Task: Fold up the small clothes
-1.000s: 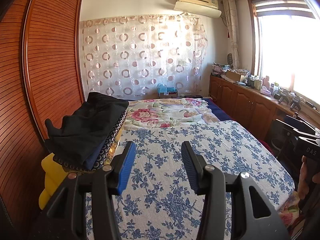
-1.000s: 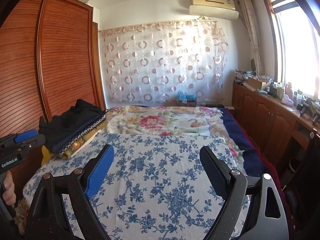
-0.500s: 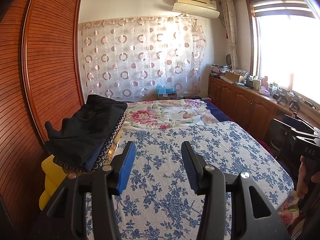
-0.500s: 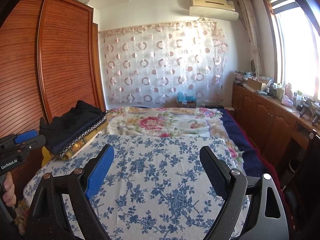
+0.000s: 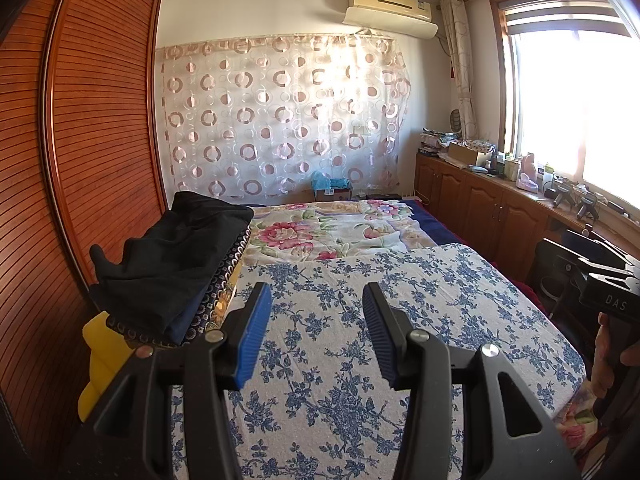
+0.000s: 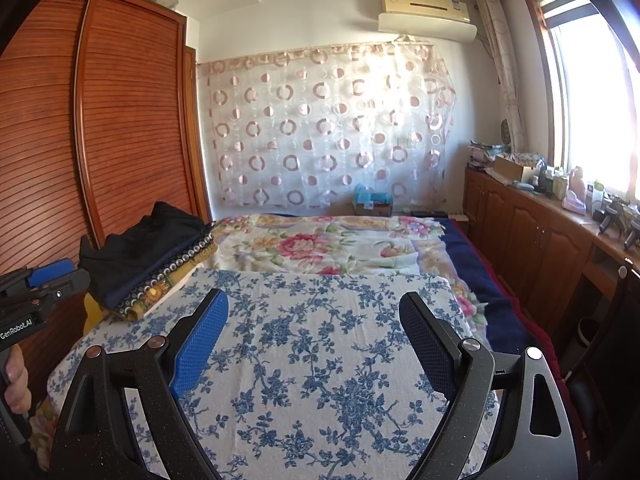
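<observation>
Stack of dark folded clothes, black garment (image 5: 168, 256) uppermost: at the bed's left edge, beside the blue-flowered white cloth (image 6: 320, 344), which lies bare. Left hand-held gripper (image 5: 316, 330) parted, empty; right hand-held gripper (image 6: 314, 338) wide, empty. Fits stack awaiting folding or finished.

Two tongs (image 5: 316, 302) (image 6: 314, 312) (both agape), one clothes pile (image 5: 172, 264)
</observation>
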